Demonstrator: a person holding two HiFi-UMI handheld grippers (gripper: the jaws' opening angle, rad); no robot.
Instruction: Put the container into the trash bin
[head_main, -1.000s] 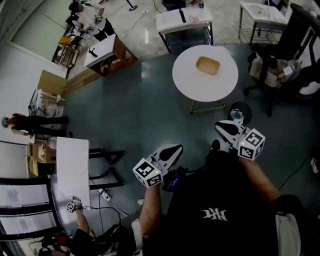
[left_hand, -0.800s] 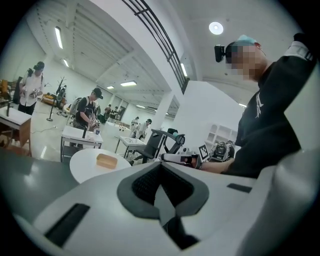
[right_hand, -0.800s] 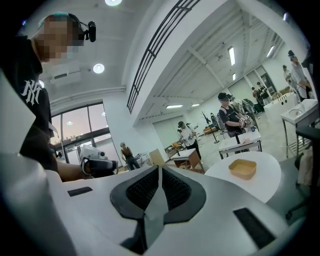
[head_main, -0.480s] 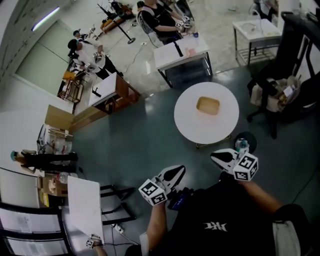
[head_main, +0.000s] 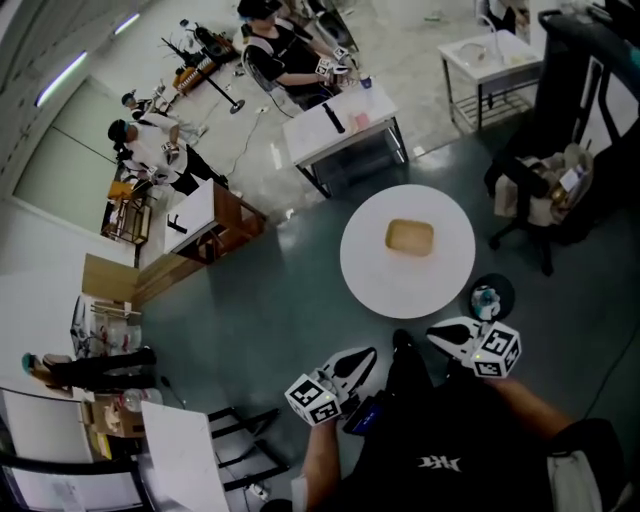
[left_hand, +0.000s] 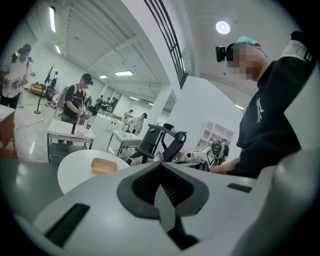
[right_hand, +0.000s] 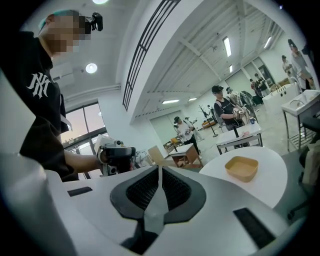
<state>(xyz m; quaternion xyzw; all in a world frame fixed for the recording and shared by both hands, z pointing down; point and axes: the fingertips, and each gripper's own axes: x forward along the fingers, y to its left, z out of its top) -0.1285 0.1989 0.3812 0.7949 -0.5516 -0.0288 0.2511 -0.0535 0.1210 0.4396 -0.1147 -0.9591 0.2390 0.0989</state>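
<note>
The tan container (head_main: 409, 237) sits empty near the middle of a round white table (head_main: 370, 270). A dark round trash bin (head_main: 489, 298) stands on the floor at the table's near right. My left gripper (head_main: 362, 358) and right gripper (head_main: 440, 331) hover short of the table's near edge, both shut and holding nothing. In the left gripper view the shut left gripper (left_hand: 161, 167) points right of the container (left_hand: 104, 165). In the right gripper view the shut right gripper (right_hand: 160, 172) points left of the container (right_hand: 242, 168) on the table (right_hand: 265, 187).
A black office chair (head_main: 530, 190) with a bag on it stands right of the table. Beyond the table are a white desk (head_main: 340, 128), another one (head_main: 490, 52) and a wooden desk (head_main: 215, 215). Several people work at the back.
Both grippers have moved toward the round table, which now lies closer in front of them. The jaws stay shut and the container has not moved.
</note>
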